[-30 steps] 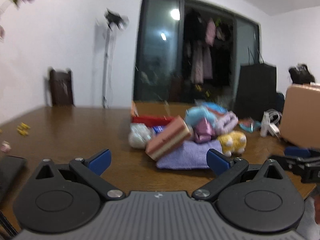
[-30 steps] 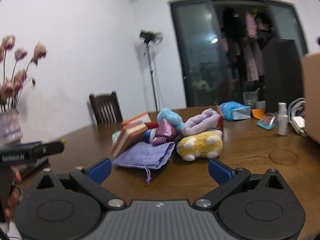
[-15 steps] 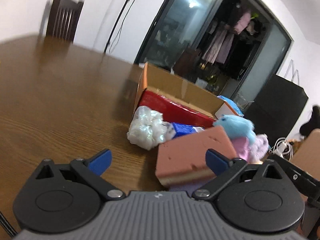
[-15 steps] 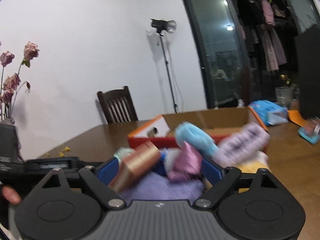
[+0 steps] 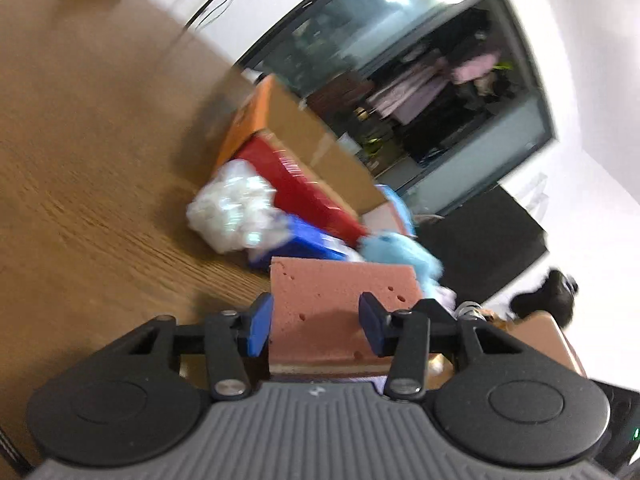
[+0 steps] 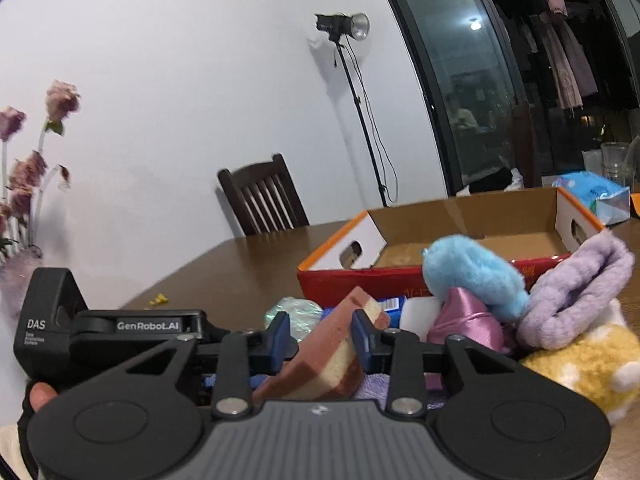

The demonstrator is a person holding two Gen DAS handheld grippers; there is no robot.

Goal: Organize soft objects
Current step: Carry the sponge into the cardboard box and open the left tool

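A pink and cream sponge (image 5: 340,300) lies on the pile of soft things in front of an open cardboard box (image 6: 460,236). My left gripper (image 5: 314,326) has its blue pads on either side of the sponge's wide face. My right gripper (image 6: 318,338) is shut on the sponge's (image 6: 320,360) thin edge. The pile holds a blue plush (image 6: 476,276), a lilac knit piece (image 6: 576,296), a yellow plush (image 6: 588,364), a pink satin pouch (image 6: 464,320), a purple cloth (image 6: 372,390) and a white crinkled bundle (image 5: 232,212).
The box (image 5: 296,148) has red sides and orange flaps and stands on the brown wooden table (image 5: 80,160). A dark chair (image 6: 260,196), a light stand (image 6: 360,100) and dried flowers (image 6: 24,160) are behind. A blue packet (image 6: 592,196) lies at the far right.
Both grippers have moved in onto the pile and narrowed from wide open. The right one has closed on the sponge, and the left one's pads now flank it.
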